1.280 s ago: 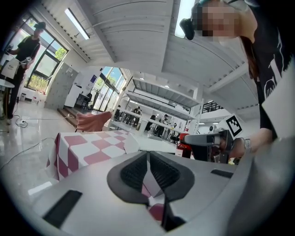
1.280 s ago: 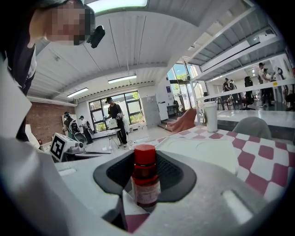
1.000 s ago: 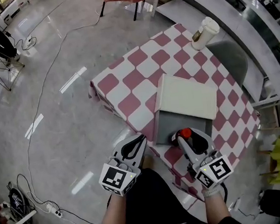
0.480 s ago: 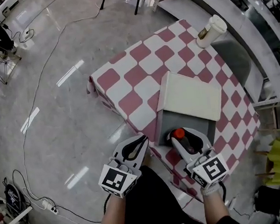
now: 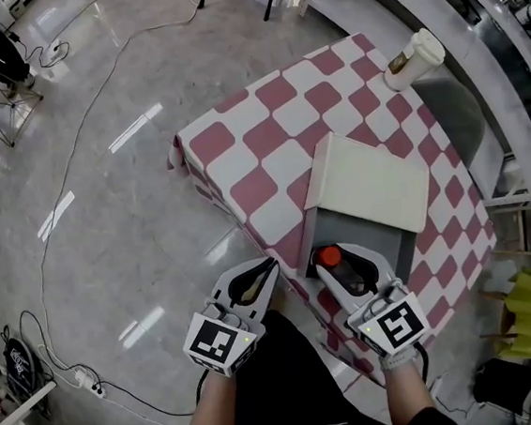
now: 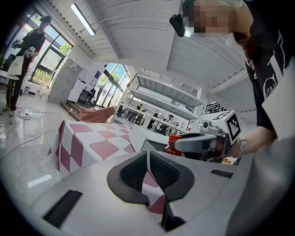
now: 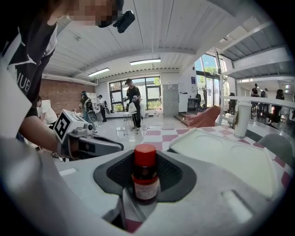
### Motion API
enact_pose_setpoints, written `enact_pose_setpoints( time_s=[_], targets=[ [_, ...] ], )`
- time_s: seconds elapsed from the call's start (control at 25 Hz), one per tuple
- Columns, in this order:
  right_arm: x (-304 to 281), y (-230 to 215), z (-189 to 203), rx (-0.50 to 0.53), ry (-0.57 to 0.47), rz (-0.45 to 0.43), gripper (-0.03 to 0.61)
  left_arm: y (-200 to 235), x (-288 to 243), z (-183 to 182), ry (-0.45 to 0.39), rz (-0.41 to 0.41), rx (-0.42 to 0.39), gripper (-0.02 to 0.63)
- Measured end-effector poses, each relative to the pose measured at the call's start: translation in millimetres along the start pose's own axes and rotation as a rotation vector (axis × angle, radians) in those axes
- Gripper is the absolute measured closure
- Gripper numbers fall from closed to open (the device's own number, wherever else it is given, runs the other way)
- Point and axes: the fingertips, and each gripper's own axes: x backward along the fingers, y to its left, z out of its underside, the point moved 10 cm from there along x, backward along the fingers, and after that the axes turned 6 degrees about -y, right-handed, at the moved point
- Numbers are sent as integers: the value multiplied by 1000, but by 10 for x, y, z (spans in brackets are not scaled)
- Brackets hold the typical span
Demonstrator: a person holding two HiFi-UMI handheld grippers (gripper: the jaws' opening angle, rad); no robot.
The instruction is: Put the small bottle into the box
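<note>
No legible text — anywhere.

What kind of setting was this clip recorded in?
Probably a large open hall or studio rather than a home: a polished floor with trailing cables, tall windows, and a lone checkered table.

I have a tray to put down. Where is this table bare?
The checkered cloth is bare between the white lid, the cup and the left edge. Crowded: the near corner, where the right gripper holds the bottle at the box.

Checkered-cloth table (image 5: pixel 266 131), open grey box (image 5: pixel 393 241) at its near edge, lidded cup (image 5: pixel 412 59) at far corner
</note>
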Motion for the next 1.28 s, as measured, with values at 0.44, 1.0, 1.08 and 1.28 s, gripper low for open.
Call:
enact_pose_setpoints(
  time_s=[0.44,1.0,1.08,1.28],
  targets=[
    [40,-5,-24,18,20,-36,437,3,16,-7,-2,-9,2,588],
    [142,22,128,34,27,-7,437,-52,-59,-41,-1,16,-14,588],
    [150,31,125,40,27,3,437,-67,-75,-70,8,28,-23,588],
    [200,52,112,52,48,33,437,-94,-98,-79,11,38,-18,588]
  ],
)
